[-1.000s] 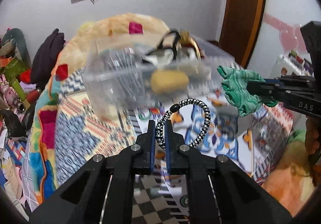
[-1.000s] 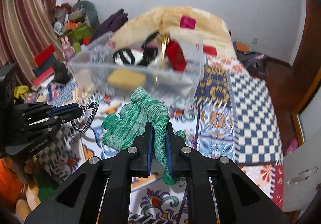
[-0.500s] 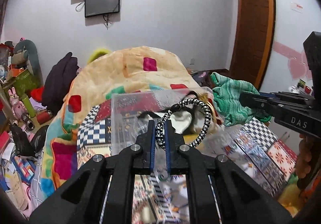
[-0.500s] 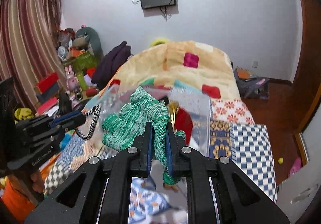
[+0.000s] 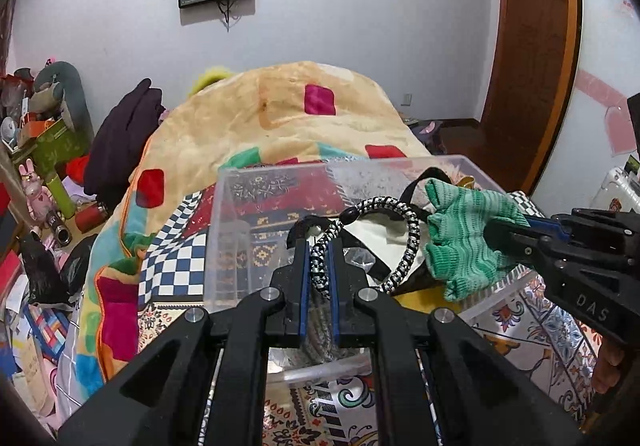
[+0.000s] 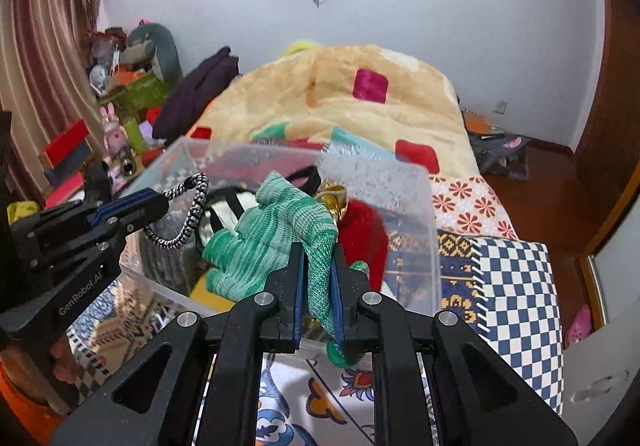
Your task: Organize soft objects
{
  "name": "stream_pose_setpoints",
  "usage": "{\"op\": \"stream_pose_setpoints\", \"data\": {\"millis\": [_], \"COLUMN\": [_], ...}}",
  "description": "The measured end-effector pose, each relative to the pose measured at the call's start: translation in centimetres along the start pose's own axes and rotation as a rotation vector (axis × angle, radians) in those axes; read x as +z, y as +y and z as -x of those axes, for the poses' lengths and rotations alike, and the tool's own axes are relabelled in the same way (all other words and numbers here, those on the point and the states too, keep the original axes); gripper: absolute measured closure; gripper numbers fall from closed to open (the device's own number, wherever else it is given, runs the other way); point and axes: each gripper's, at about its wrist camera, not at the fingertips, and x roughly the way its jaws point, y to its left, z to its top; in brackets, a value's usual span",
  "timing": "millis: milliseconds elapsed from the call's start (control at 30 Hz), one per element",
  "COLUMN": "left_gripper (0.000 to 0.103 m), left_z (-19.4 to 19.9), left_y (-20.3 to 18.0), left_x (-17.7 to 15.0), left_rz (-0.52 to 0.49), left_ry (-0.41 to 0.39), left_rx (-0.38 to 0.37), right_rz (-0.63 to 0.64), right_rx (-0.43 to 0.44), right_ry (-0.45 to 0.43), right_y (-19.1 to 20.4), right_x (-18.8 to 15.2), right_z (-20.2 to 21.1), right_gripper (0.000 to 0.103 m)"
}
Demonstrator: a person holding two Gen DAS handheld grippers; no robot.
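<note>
My left gripper [image 5: 319, 266] is shut on a black-and-white braided hair tie [image 5: 404, 246] and holds it over the near side of a clear plastic bin [image 5: 228, 230]. My right gripper [image 6: 317, 270] is shut on a green knitted glove [image 6: 276, 234], held over the same bin [image 6: 428, 246]. Inside the bin lie a red soft item [image 6: 366, 238], a gold object [image 6: 334, 198] and a black-and-white cloth [image 6: 224, 214]. Each gripper shows in the other's view: the right gripper [image 5: 516, 236], the left gripper [image 6: 148, 206].
The bin stands on a bed with a patterned sheet [image 6: 516, 286]. A cream blanket [image 5: 304, 114] with coloured patches is heaped behind it. Cluttered shelves and toys [image 6: 120, 94] stand at the left, a wooden door [image 5: 528, 46] at the right.
Both grippers have moved forward and up to hold their items over the bin, which now sits right below them. Both grips are unchanged.
</note>
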Motion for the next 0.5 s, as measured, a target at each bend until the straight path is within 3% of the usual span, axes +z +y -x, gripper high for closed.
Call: {"op": "stream_pose_setpoints", "data": {"millis": [100,300,367,500], "left_gripper": [0.095,0.089,0.081,0.072], "left_z": [0.2,0.8,1.2,2.8], "left_y": [-0.4,-0.4,-0.1,0.2], "left_x": [-0.1,0.0,0.0,0.1], "left_rz": [-0.003,0.027,0.040,0.060], "left_ry": [0.006,0.029,0.028,-0.004], "left_rx": [-0.007,-0.051,-0.064,-0.086], "right_rz": [0.022,0.019,0.015,0.018], "right_rx": [-0.022,-0.006,0.006,0.039], "right_ry": [0.000,0.023,0.018,-0.012], "right_y": [0.3,0.0,-0.2,-0.3], "right_x": [0.0,0.0,0.0,0.2], "right_z": [0.1,0.6,0.9,2.8], "right_gripper": [0.090,0.072,0.064,0.060]}}
